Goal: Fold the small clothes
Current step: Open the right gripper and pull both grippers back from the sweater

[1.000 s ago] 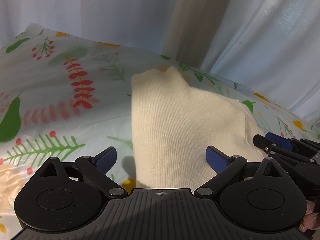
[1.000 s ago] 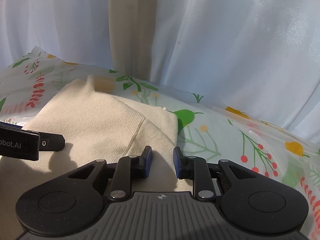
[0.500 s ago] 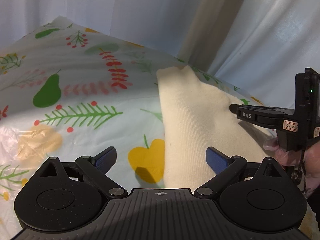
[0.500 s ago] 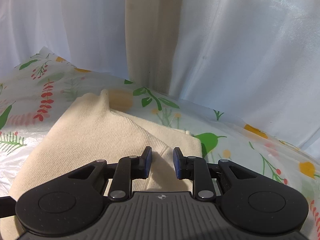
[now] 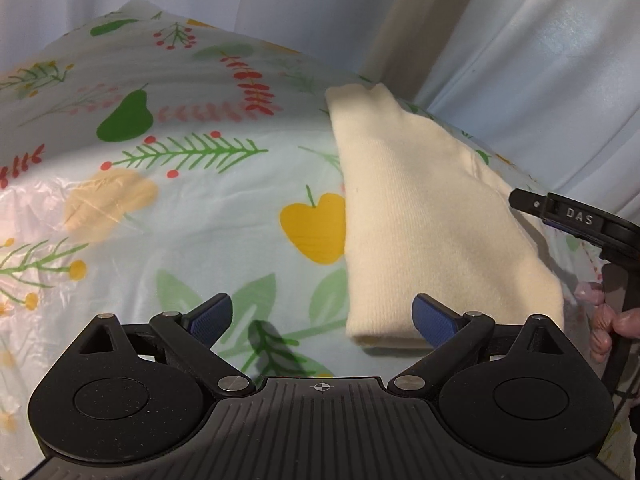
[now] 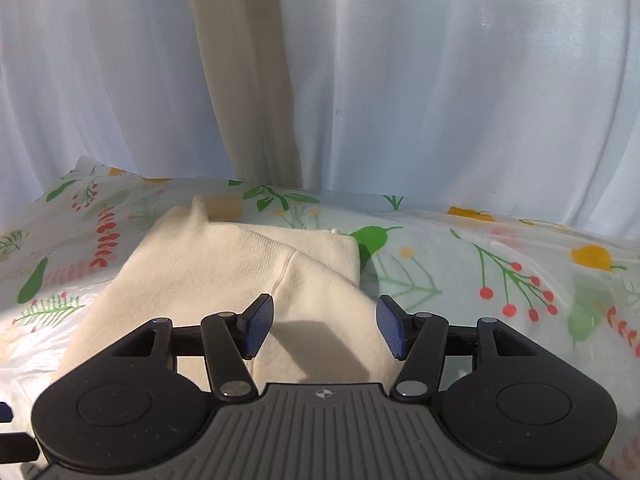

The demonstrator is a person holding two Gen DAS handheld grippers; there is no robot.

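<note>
Risk: my right gripper (image 6: 325, 328) jaws have just been opening w/ nothing pinched; top flap of cream garment (image 5: 420, 216) could spring back, I reckon, since it's loose knit.
Snag: left gripper (image 5: 322, 318), jaws wide & empty, sits just beside garment's near corner; a drag would skew it.
Garment: folded, on floral cloth (image 5: 200, 208), curtain (image 6: 440, 80) behind it.
Count: 1 garment, 2 grippers, 1 cloth.
</note>
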